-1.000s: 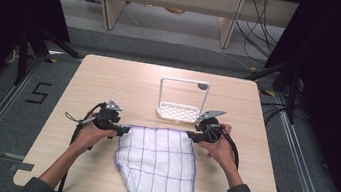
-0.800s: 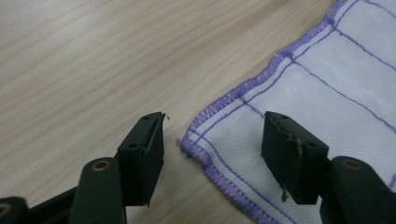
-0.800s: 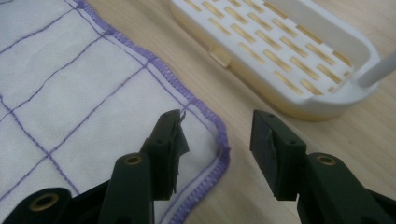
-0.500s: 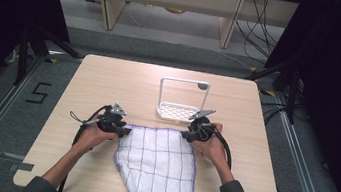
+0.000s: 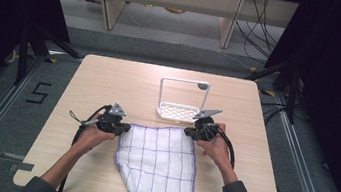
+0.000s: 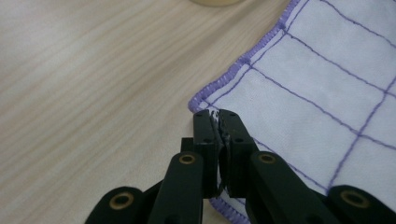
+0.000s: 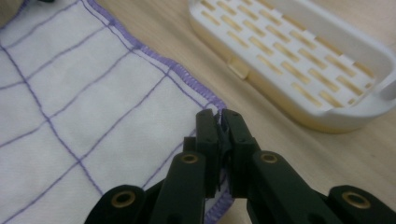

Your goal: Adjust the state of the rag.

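Observation:
A white cloth [image 5: 156, 162] with a purple grid and hem lies flat on the wooden table [image 5: 110, 82], near the front edge. My left gripper [image 5: 122, 128] is at the cloth's far left corner. In the left gripper view, the cloth [image 6: 317, 88] spreads to the right and my left gripper [image 6: 217, 115] is shut, with the hem pinched between its jaws. My right gripper [image 5: 187, 132] is at the far right corner. In the right gripper view it [image 7: 218, 114] is shut on that corner of the cloth [image 7: 93, 112] in the same way.
A white slotted rack [image 5: 180, 111] with a tall wire-like handle stands just behind the cloth, close to my right gripper; its tray [image 7: 299, 70] is to the right of the jaws. Bare table lies to the left and at the back.
Both grippers have shifted slightly inward along the cloth's far edge, the right one more. The cloth lies much as before.

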Demonstrator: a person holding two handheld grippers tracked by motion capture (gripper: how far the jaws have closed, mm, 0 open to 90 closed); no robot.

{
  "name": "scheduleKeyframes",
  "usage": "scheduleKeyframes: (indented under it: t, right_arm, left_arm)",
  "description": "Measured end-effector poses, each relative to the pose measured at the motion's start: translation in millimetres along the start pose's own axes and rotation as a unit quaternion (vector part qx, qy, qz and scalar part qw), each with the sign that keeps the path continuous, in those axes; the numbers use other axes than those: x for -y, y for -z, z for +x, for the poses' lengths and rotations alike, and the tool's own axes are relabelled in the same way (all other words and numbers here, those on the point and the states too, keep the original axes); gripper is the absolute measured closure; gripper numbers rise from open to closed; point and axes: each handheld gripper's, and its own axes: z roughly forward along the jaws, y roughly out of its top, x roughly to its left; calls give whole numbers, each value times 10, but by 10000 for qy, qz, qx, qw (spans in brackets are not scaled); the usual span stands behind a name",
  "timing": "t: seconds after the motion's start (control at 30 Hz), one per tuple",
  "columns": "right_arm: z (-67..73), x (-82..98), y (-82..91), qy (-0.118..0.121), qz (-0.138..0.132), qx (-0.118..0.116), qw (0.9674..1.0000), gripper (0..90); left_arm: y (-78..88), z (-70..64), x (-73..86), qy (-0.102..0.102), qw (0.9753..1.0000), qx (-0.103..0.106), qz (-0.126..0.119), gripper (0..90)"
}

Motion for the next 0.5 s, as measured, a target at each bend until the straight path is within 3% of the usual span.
scheduleKeyframes:
  t: [0.03, 0.1, 0.13, 0.17, 0.2, 0.3, 0.37, 0.43, 0.5]
  right_arm:
    - [14, -4, 36, -87, 4, 97, 9999, 867]
    - [36, -30, 154, -11, -83, -18, 10000, 867]
    - [39, -33, 190, 137, -266, -28, 9995, 867]
    - [62, -45, 263, 99, -238, -31, 9997, 867]
    - [61, -51, 312, 246, -308, 5, 9992, 867]
    - [74, -68, 414, 214, -422, 50, 9989, 867]
    - [32, -109, 555, 314, -426, 106, 9985, 867]
    - [18, -129, 611, 229, -472, 194, 9984, 867]
    - [-11, -147, 657, 336, -542, 205, 9978, 866]
  left_arm:
    - [22, -11, -24, -27, 10000, 4, -55, 862]
    - [83, -40, -81, -79, 9998, 4, -170, 862]
    - [113, -56, -116, -106, 9997, 6, -238, 862]
    - [147, -71, -153, -136, 9995, 0, -288, 862]
    - [171, -88, -192, -156, 9993, 19, -336, 862]
    - [212, -116, -277, -231, 9988, 11, -441, 862]
    - [271, -138, -418, -304, 9981, -17, -527, 863]
    - [308, -143, -497, -344, 9977, -64, -586, 863]
    - [333, -140, -538, -356, 9971, -47, -666, 863]
